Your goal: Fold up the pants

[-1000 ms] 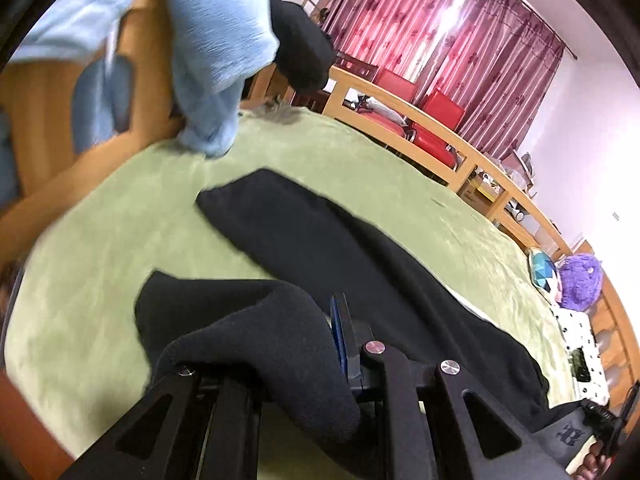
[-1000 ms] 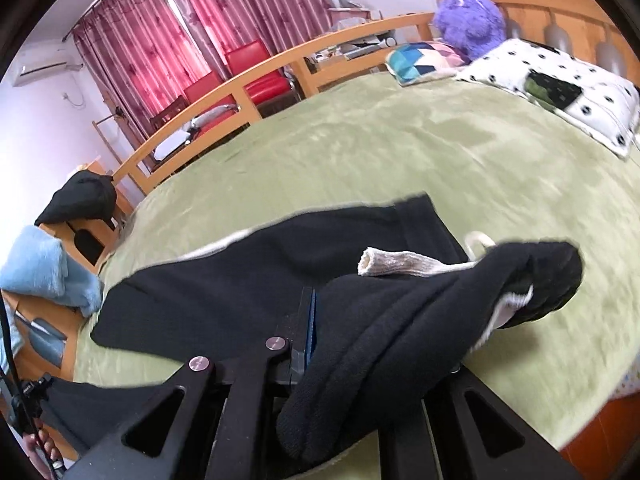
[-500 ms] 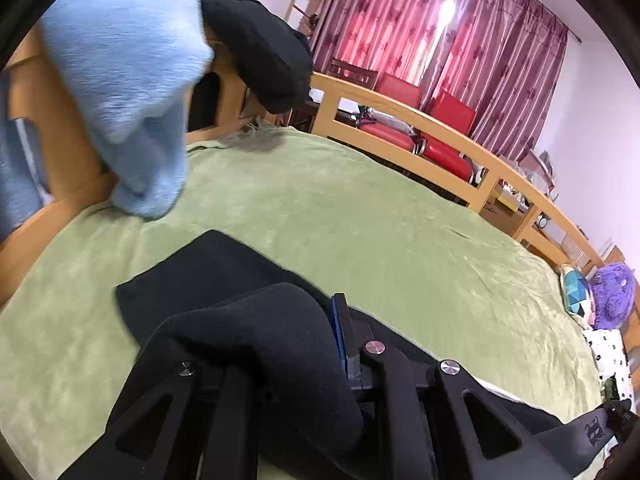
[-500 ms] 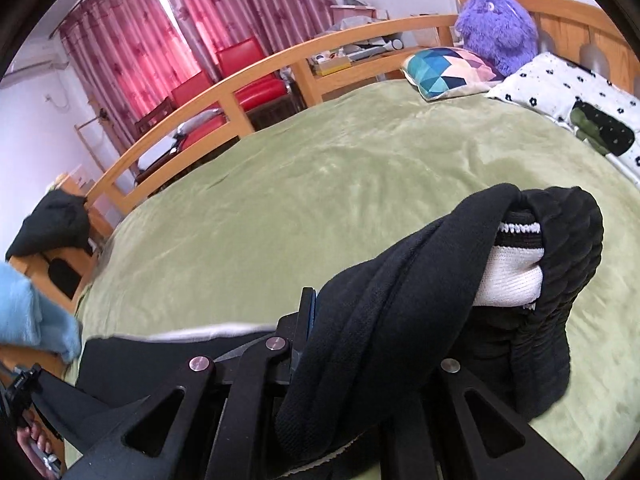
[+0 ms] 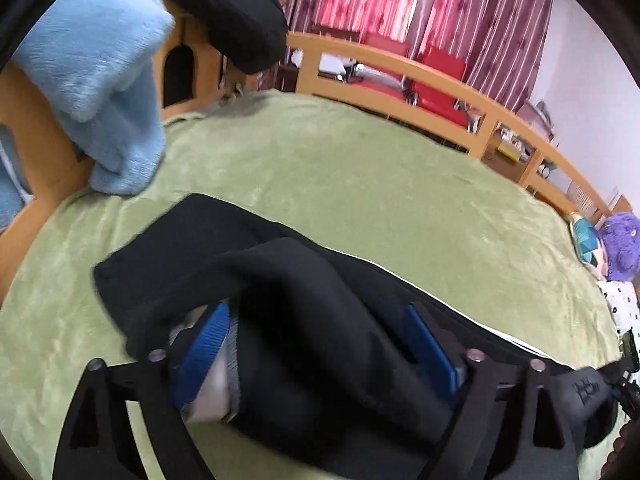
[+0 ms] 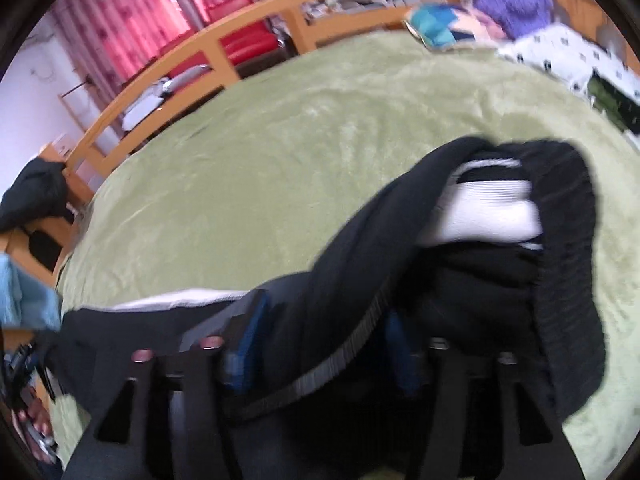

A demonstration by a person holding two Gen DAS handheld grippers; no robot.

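Letting go over a loose fold

Spreading apart, the fingers of the left hand-held gripper [image 5: 316,344] stand wide, with the black pants [image 5: 320,292] draped loosely between the blue pads [image 5: 430,346] rather than pinched. The right hand-held gripper [image 6: 324,344] also looks parted, its blue pads on either side of a thick roll of cloth; that view is blurred, so I judge it open but not with full certainty. The pants lie along the near edge of the green bed cover [image 5: 360,176], one layer turned over another, with the ribbed waistband [image 6: 568,264] and its white lining [image 6: 488,208] bunched at the right-hand end.

My judgement of the risks:
- Cloth can snag on a pad or finger as either tool pulls back, dragging the top layer off the lower one and undoing the fold.
- The waistband end sits heaped rather than flat, so it may flop open or roll once nothing supports it.
- The garment lies close to the bed's near edge; a backward tug could slide part of it over the side.
- A white strip shows along the far edge of the pants in both views, hinting that the layers are not lined up; pressing on from here would lock in a crooked fold.

A blue towel [image 5: 108,80] on the wooden bed frame [image 5: 440,76] hangs well apart from the work.
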